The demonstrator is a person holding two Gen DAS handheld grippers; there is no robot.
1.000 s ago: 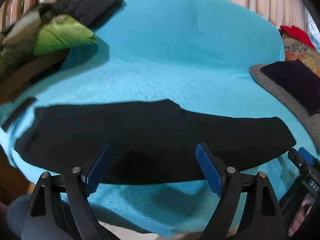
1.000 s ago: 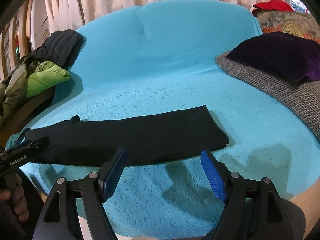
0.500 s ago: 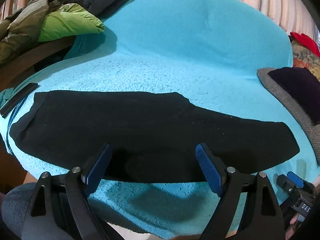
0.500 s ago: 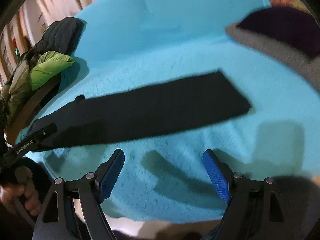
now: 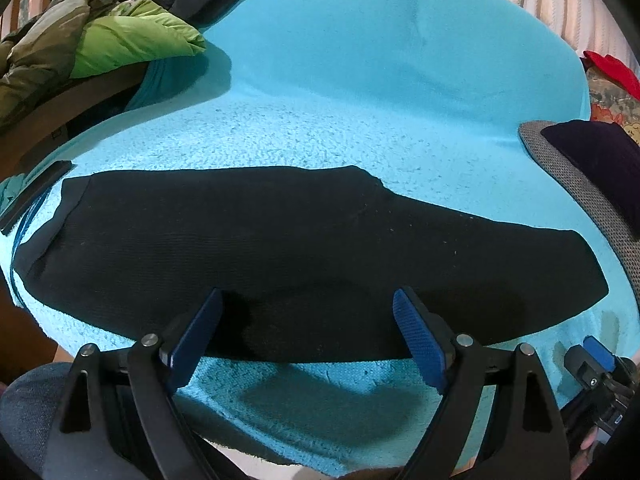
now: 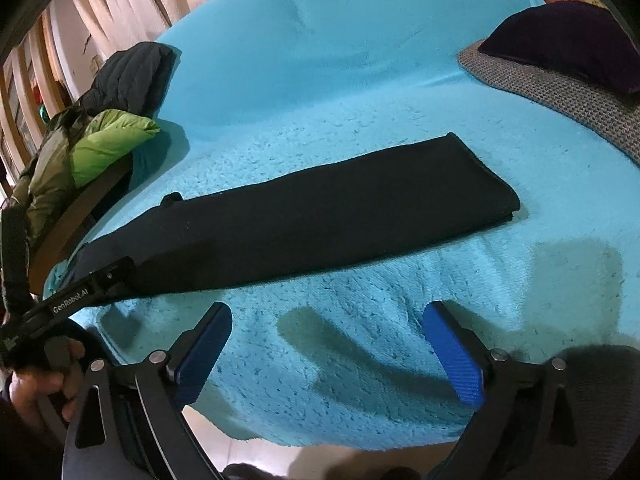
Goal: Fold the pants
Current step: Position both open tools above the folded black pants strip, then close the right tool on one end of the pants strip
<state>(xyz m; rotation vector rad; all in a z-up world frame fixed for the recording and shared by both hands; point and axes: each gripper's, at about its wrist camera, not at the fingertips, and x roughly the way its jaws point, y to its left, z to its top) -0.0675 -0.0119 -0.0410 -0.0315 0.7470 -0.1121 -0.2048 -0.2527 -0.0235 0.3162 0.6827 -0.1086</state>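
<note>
Pants (image 5: 304,256), black, lie flat lengthwise on the turquoise blanket (image 5: 360,80), legs stacked one on the other, so judged halfway thru the fold. Your left gripper (image 5: 306,330) hovers over the near edge mid-length, jaws released & holding nothing. Your right gripper (image 6: 334,354) hangs short of the cuff end (image 6: 480,184), jaws likewise spread & empty, prob. lining up w/ that end to carry it toward the waistband. Jackets (image 5: 120,36) sit piled well apart at left.
</note>
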